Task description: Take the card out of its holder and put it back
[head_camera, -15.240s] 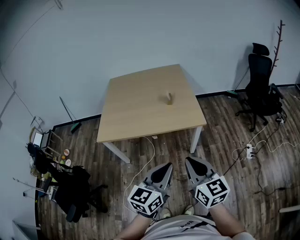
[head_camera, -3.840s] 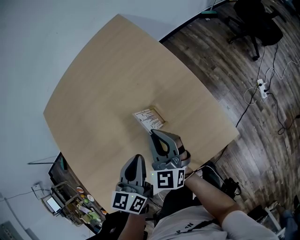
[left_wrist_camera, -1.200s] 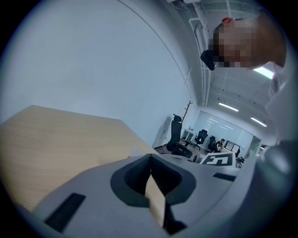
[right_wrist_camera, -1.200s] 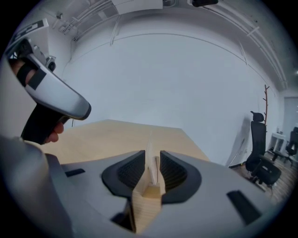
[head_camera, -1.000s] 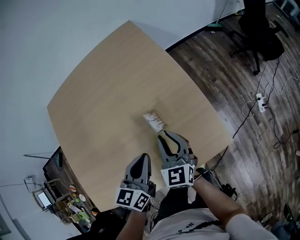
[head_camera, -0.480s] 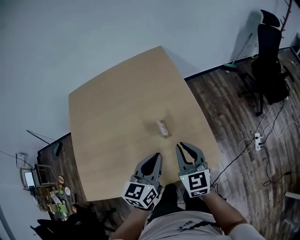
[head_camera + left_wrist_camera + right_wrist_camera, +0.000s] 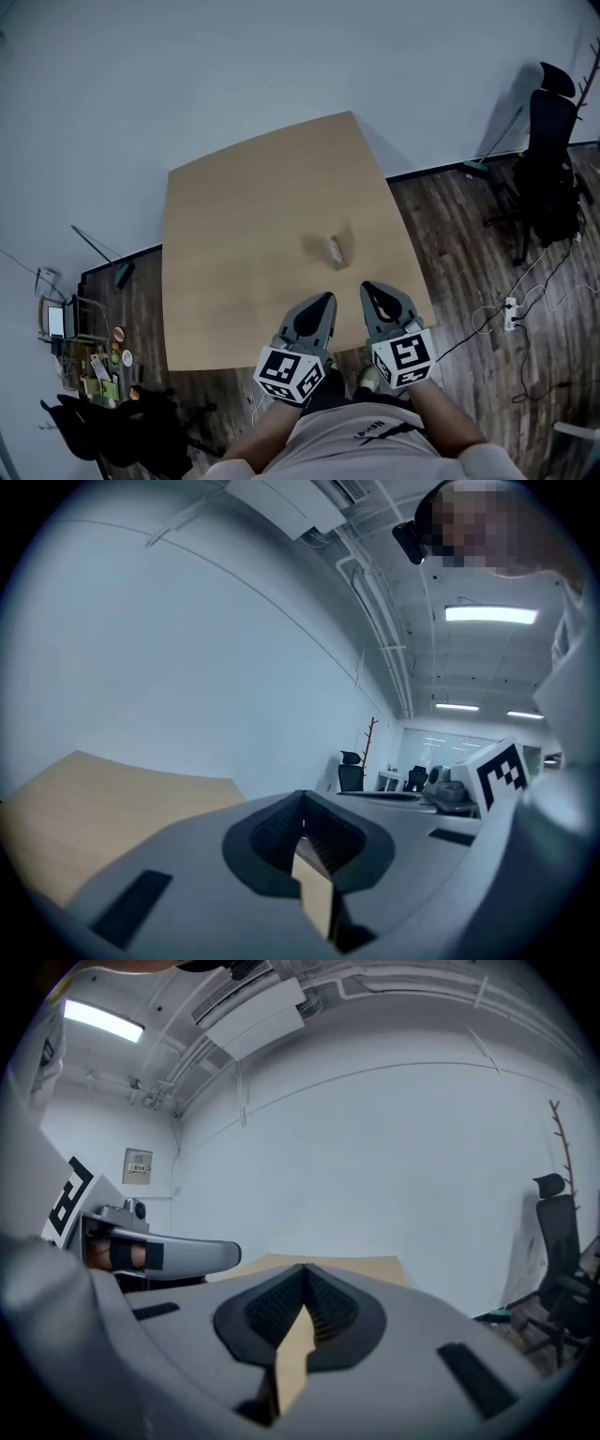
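A small card stands in its wooden holder (image 7: 336, 249) on the light wooden table (image 7: 234, 225), right of the middle. Both grippers hang over the table's near edge, well short of the holder. My left gripper (image 7: 325, 298) is shut and holds nothing. My right gripper (image 7: 367, 286) is shut and empty too, a little nearer the holder. In the left gripper view the jaws (image 7: 302, 795) meet at the tip, with the tabletop (image 7: 84, 794) at the left. In the right gripper view the jaws (image 7: 302, 1267) are closed too, and the holder is hidden behind them.
A black office chair (image 7: 550, 173) stands at the right by the wall. A power strip (image 7: 509, 307) and cables lie on the wood floor. Clutter and a dark chair (image 7: 112, 412) sit at the lower left. A broom (image 7: 103, 260) leans by the wall.
Both grippers have drawn back from the card to the table's near edge. The head view has pulled away and turned, so the table looks smaller and squarer.
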Demonstrator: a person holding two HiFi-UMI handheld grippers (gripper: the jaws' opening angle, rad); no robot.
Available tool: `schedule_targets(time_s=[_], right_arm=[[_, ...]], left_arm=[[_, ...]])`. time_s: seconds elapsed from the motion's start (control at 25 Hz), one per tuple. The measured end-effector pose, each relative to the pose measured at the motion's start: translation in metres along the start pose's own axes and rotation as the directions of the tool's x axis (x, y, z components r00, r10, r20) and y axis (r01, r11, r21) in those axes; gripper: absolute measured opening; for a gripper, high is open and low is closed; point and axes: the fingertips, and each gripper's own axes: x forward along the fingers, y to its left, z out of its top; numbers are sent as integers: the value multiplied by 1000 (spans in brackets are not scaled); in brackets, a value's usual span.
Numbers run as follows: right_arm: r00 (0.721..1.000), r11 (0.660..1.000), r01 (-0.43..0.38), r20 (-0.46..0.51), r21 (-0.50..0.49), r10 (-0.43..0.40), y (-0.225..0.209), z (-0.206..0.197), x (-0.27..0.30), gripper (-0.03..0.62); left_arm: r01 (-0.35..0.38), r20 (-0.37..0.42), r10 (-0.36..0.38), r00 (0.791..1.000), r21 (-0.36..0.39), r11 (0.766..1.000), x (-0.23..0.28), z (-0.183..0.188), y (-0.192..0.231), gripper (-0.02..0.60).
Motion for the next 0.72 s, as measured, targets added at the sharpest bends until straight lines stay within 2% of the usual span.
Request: schedule_targets(time_s=[0.36,0.72], right_arm=[[999,999,-31,38,-37,32,7,27,-15,12],[997,997,-43,57,-56,47,14,33,-24,12]], left_arm=[[-34,48,33,998,19,999,-12,16,-14,12],[-45,63,43,997,33,998,-19,20,-23,12]])
